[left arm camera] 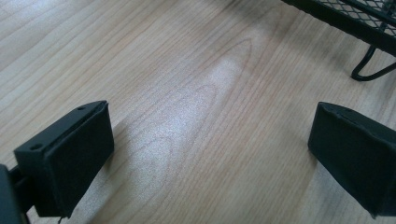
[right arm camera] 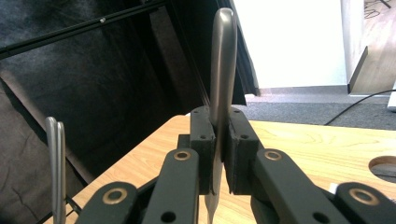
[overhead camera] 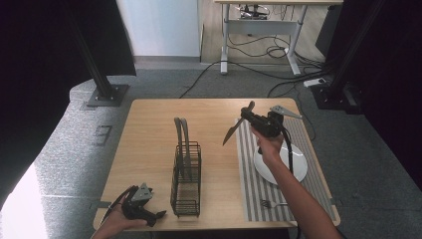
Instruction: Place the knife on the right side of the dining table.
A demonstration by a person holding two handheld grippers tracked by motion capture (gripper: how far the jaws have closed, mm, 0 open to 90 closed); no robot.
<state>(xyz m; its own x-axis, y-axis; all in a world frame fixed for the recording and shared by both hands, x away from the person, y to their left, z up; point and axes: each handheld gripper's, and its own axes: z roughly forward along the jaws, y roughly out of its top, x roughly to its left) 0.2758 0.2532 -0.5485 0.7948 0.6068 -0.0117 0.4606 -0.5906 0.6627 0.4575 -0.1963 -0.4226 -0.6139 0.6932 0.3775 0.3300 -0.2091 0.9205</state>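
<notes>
Two handles [overhead camera: 182, 130] already stand in the wire cutlery rack [overhead camera: 186, 179], so my sorting is partly done. My right gripper [overhead camera: 250, 118] is clamped on a table knife [overhead camera: 238, 124], lifted above the table between rack and striped placemat [overhead camera: 254, 184]. A fork [overhead camera: 271, 203] waits beside the white plate [overhead camera: 297, 164]. My left gripper [overhead camera: 158, 215] rests wide open, empty. I can't identify the racked utensils.

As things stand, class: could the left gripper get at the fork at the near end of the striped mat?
Probably not directly: the left gripper rests open at the near left, and the black wire caddy stands between it and the fork.
</notes>
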